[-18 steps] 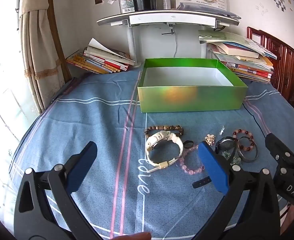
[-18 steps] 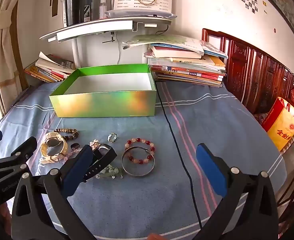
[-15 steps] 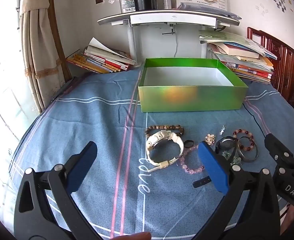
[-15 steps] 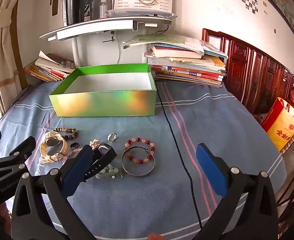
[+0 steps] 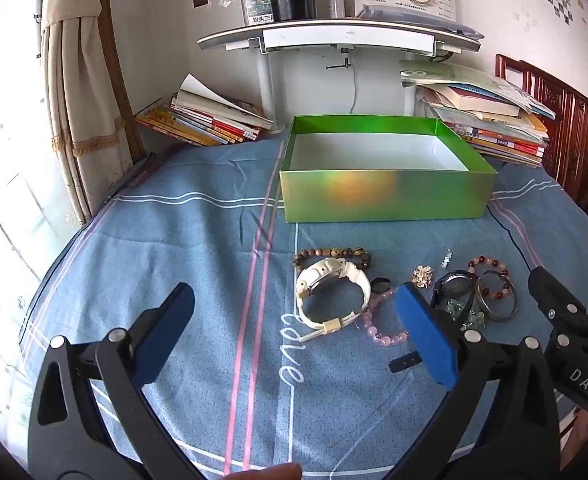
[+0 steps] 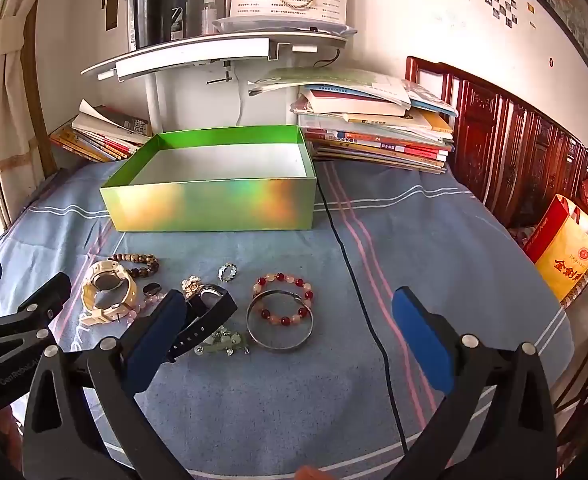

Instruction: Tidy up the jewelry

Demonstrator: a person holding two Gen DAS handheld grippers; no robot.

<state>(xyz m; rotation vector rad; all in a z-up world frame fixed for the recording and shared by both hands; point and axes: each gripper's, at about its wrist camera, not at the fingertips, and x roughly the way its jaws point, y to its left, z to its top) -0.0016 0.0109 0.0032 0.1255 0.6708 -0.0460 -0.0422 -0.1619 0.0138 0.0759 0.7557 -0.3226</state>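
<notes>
A green box [image 6: 214, 204] is set open on a blue cloth [image 6: 433, 248], its white inside bare, and the jewelry is spread on the cloth just in front of it, none of it in the box. Nearest the left side a white watch [image 5: 329, 292] is laid on its side, with a brown bead bracelet [image 5: 333, 254] touching its far edge and a pink bead bracelet [image 5: 377, 326] just beside its strap. A gold brooch [image 6: 191, 283] and a small ring [image 6: 227, 271] are seen near the middle of the group, and a black watch [image 6: 210, 300] is placed beside them with some pale green beads [image 6: 222, 342] at its near end. Further right a red and pink bead bracelet [image 6: 284, 298] is laid partly inside a metal bangle [image 6: 280, 326], the two touching. A black cable [image 6: 357, 304] is run across the cloth to the right of the bangle. The left gripper [image 5: 294, 340] is held above the cloth with its fingers wide apart and nothing between the pads, the white watch being seen beyond the gap. The right gripper [image 6: 290, 340] is likewise held with its fingers spread wide and nothing gripped, angled down toward the bangle. Books [image 6: 377, 132] are stacked behind the box
</notes>
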